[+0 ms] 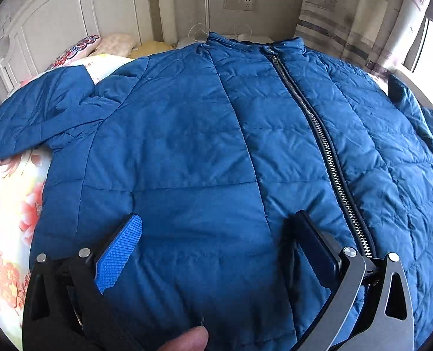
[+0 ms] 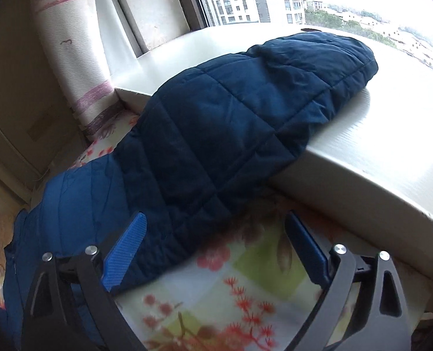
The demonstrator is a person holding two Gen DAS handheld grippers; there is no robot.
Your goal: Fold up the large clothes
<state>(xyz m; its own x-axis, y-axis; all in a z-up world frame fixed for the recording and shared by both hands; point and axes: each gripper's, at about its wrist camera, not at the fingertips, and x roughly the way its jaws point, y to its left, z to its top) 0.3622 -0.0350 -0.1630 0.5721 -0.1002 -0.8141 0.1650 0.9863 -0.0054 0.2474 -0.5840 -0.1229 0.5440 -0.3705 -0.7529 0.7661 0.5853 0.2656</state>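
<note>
Left wrist: blue quilted jacket (image 1: 187,146) (no readable label), zipped, on floral bedsheet (image 1: 6,204).

Zipped blue jacket (image 1: 204,152) beneath spread fingers (image 1: 120,251)

Both wrist views look steeply down, close over 1 jacket (image 1: 204,134).

The left tool (image 1: 216,251) had black angular arms, round silver screws and blue ribbed pads (image 1: 118,256) (a bare fingertip (image 1: 187,339) showed at the bottom edge). The right tool (image 2: 216,251) looked the same, its pads (image 2: 124,253) blue too.
</note>
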